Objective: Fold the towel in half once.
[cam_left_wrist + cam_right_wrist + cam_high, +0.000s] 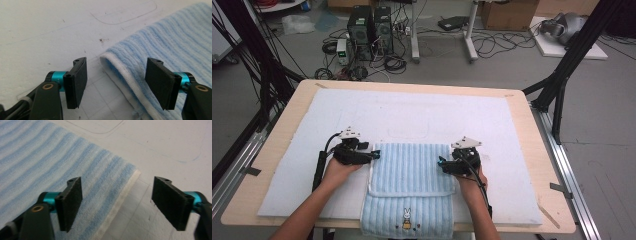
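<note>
A light blue striped towel (411,186) lies folded on the white mat (412,120), its near end with a small rabbit picture hanging over the table's front edge. My left gripper (371,155) sits at the fold's left edge, open, and the towel's white-hemmed folded edge (120,75) lies between its pads without touching them. At the fold's right edge my right gripper (443,164) is also open. The towel's corner (130,176) rests on the mat between the pads, and neither pad presses on it.
The mat covers most of a wooden table (542,165). Pen outlines (125,15) are drawn on the mat beyond the towel. Black frame legs (562,75), computers (369,27) and cables stand on the floor behind.
</note>
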`<state>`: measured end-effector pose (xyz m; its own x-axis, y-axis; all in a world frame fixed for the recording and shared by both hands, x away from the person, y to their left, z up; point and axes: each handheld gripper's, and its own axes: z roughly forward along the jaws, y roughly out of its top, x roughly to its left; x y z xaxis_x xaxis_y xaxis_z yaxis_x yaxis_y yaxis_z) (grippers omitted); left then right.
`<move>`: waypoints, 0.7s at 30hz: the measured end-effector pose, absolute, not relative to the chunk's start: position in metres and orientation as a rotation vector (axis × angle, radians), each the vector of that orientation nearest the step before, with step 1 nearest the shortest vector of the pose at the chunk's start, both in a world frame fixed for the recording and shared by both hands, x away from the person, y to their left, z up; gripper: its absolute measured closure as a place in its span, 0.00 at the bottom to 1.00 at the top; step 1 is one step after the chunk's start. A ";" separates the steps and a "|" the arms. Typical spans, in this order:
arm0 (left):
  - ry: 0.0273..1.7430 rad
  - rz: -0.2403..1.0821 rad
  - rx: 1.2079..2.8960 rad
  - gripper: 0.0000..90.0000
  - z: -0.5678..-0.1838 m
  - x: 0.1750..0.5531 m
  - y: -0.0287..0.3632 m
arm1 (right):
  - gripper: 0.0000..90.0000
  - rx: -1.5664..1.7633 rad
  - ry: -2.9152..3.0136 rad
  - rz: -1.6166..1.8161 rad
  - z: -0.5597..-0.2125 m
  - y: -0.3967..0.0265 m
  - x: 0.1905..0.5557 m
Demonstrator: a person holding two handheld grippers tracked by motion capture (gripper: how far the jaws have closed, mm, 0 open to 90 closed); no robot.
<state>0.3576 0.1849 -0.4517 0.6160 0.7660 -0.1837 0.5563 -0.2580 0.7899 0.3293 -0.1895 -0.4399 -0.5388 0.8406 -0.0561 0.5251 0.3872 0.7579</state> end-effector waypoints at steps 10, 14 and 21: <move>0.933 0.323 2.025 0.80 -0.451 0.355 0.178 | 0.19 1.255 2.299 0.981 -0.449 -0.189 0.340; 0.965 0.260 2.000 0.93 -0.452 0.358 0.178 | 0.47 1.248 2.317 1.008 -0.446 -0.189 0.338; 1.021 0.249 1.931 0.95 -0.452 0.364 0.179 | 0.92 1.199 2.387 1.091 -0.443 -0.187 0.340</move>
<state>0.3645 0.1792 -0.4519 0.6373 0.7391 -0.2181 0.5556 -0.2446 0.7947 0.3399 -0.1865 -0.4429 -0.6277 0.7721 0.0992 0.5801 0.3790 0.7210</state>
